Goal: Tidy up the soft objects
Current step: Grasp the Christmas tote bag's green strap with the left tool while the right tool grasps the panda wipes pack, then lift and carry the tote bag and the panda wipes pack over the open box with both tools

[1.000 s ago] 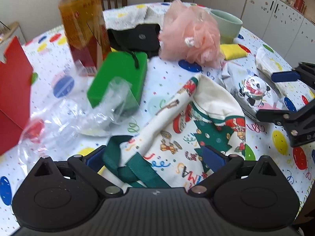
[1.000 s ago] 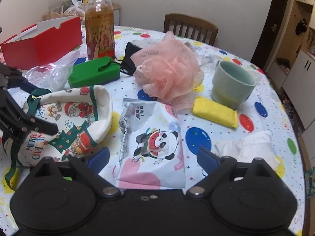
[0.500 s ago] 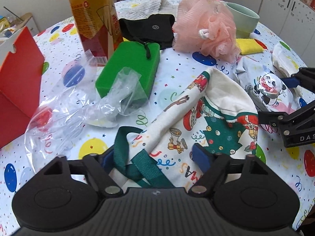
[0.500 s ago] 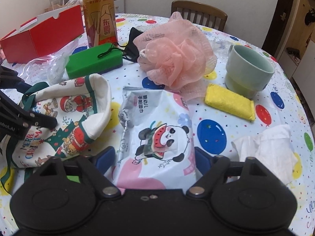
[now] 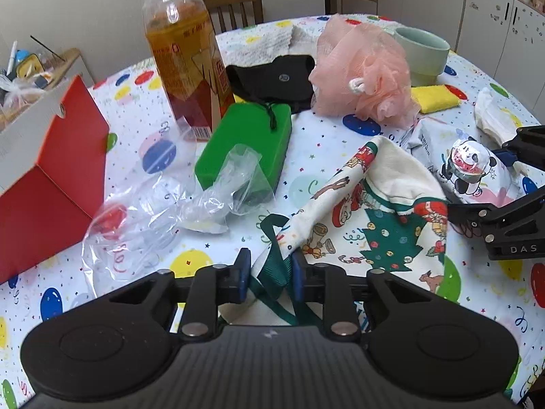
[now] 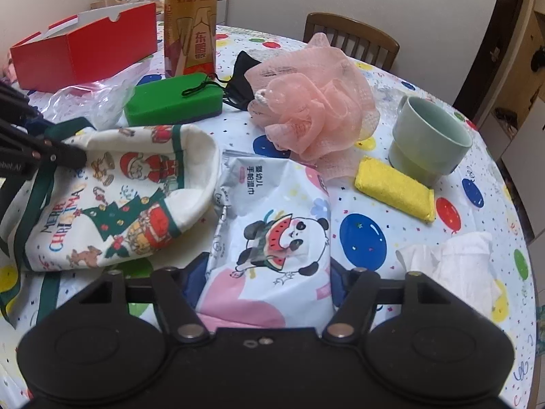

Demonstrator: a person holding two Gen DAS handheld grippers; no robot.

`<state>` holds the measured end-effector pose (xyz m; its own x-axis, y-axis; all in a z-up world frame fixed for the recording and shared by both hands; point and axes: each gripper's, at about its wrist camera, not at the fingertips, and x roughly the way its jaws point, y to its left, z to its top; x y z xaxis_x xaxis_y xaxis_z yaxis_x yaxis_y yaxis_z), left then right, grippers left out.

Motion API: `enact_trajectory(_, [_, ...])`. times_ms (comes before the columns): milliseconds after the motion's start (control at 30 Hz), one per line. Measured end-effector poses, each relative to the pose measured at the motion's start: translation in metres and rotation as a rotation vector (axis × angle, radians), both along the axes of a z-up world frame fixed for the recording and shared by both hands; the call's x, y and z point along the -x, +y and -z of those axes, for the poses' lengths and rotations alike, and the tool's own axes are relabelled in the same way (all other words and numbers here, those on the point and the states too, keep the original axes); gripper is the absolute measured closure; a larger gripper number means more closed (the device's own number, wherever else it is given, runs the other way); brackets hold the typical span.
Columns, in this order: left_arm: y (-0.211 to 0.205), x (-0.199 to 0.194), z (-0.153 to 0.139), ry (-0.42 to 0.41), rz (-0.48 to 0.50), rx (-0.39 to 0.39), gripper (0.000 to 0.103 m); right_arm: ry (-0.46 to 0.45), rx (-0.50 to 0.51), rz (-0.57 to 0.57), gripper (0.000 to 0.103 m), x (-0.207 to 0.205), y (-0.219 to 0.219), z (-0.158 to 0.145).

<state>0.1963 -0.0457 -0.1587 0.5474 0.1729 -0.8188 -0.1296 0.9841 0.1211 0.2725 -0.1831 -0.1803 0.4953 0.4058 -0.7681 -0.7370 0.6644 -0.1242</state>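
Observation:
A white Christmas cloth bag [image 5: 374, 225] with green handles lies open-mouthed on the table; it also shows in the right wrist view [image 6: 115, 197]. My left gripper [image 5: 269, 274] is shut on the bag's green strap and near edge. My right gripper [image 6: 269, 281] is closed around the near end of a panda wet-wipe pack [image 6: 276, 225], which lies beside the bag's mouth; the pack also shows in the left wrist view [image 5: 466, 167]. A pink mesh bath pouf [image 6: 313, 105], a yellow sponge [image 6: 395, 187], a green sponge [image 6: 173, 102], a black mask [image 6: 242, 75] and a crumpled white tissue [image 6: 456, 262] lie around.
A tall tea bottle [image 5: 187, 58] stands behind the green sponge. A red box [image 5: 47, 170] sits at the left, with clear plastic wrap [image 5: 163, 204] beside it. A pale green cup [image 6: 429, 139] stands at the right. A wooden chair [image 6: 351, 37] is behind the round table.
My left gripper's fingers have closed from wide apart onto the bag's green strap. My right gripper has moved forward and narrowed around the wet-wipe pack.

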Motion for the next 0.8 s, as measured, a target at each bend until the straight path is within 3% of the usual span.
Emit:
enact_trajectory(433, [0.001, 0.017, -0.043, -0.104, -0.046, 0.086, 0.092, -0.039, -0.093, -0.002, 0.039, 0.012, -0.023, -0.032])
enact_trajectory(800, [0.009, 0.028, -0.080, -0.191, -0.100, 0.142, 0.092, -0.046, -0.163, -0.037, 0.039, 0.021, -0.034, -0.063])
